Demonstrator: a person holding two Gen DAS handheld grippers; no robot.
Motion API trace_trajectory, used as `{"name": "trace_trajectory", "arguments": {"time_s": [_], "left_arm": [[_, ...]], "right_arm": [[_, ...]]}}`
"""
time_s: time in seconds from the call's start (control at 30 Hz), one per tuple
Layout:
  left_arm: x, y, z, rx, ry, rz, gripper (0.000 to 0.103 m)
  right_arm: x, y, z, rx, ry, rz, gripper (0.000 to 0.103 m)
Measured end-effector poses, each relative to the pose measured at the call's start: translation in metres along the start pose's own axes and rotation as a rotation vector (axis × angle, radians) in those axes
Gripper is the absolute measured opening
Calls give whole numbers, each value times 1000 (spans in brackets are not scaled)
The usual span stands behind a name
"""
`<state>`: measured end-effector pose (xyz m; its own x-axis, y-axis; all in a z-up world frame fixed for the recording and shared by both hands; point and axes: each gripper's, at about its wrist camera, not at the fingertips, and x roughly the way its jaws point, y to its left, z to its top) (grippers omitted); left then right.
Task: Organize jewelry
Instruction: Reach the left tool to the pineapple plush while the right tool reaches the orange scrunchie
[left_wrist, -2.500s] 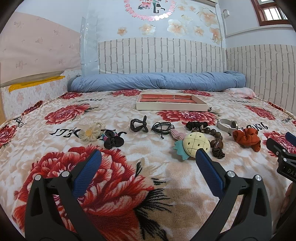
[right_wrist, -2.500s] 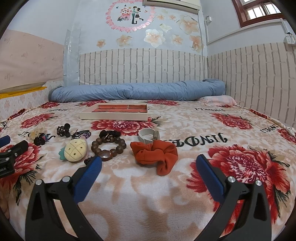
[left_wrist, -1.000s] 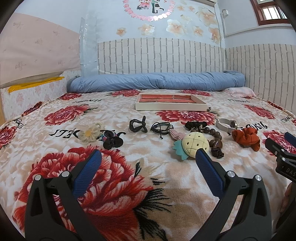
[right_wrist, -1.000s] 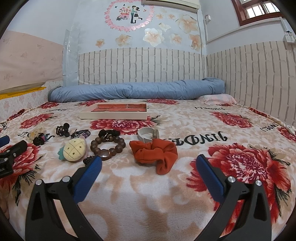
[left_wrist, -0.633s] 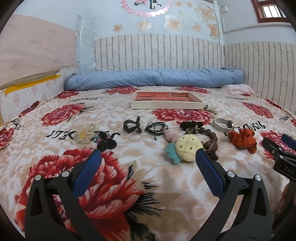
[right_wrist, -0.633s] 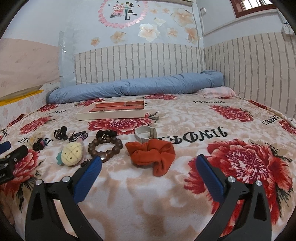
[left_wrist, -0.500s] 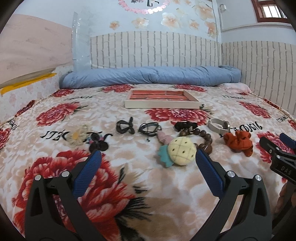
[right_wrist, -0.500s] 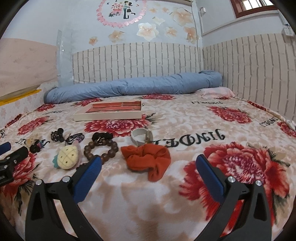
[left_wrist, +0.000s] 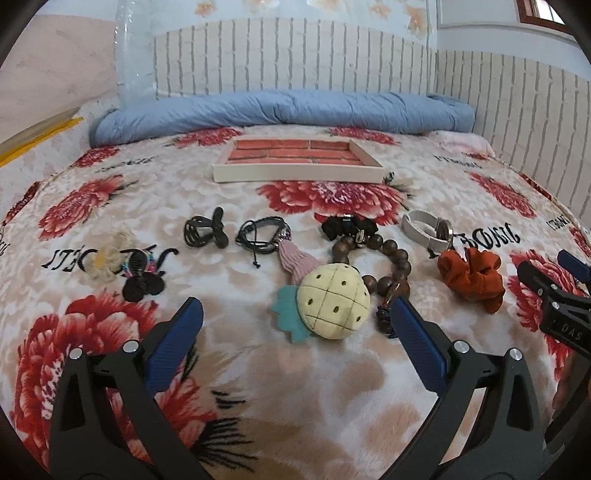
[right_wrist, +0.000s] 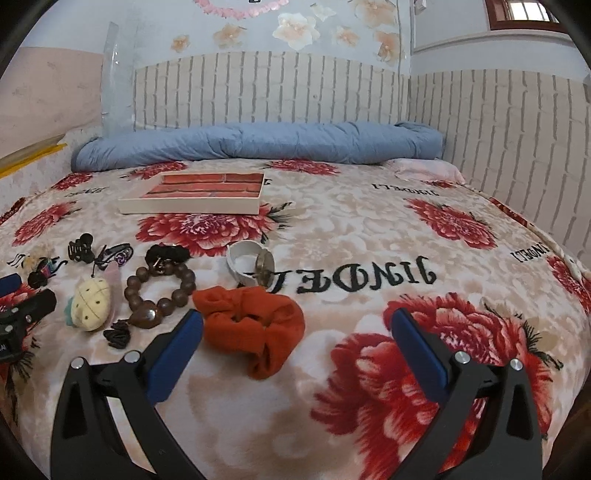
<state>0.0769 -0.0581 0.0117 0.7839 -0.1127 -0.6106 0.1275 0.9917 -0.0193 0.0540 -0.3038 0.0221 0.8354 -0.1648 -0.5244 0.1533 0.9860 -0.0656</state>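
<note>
Left claw (left_wrist: 295, 317) spread, empty, low centre of frame. Right claw (right_wrist: 295, 328) likewise spread. Rust-orange fabric scrunchie (right_wrist: 255, 328) lower centre on bed, beside left blue pad. Likely soft, light, compressible; pinch across bunched folds.

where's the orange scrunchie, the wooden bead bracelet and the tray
orange scrunchie (right_wrist: 255, 328), right wrist view, middle of the bunched fabric
wooden bead bracelet (right_wrist: 147, 317), right wrist view, the large front bead
tray (left_wrist: 295, 173), left wrist view, its white front wall
</note>
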Motion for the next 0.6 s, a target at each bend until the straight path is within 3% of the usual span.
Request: {"name": "trace_trajectory", "arguments": {"time_s": [0.3, 0.6], "left_arm": [[26, -2, 12, 4, 50, 34, 98], [60, -6, 19, 31, 140, 73, 98]], "right_arm": [[28, -9, 10, -45, 40, -29, 99], [69, -12, 10, -27, 158, 10, 99]]}}
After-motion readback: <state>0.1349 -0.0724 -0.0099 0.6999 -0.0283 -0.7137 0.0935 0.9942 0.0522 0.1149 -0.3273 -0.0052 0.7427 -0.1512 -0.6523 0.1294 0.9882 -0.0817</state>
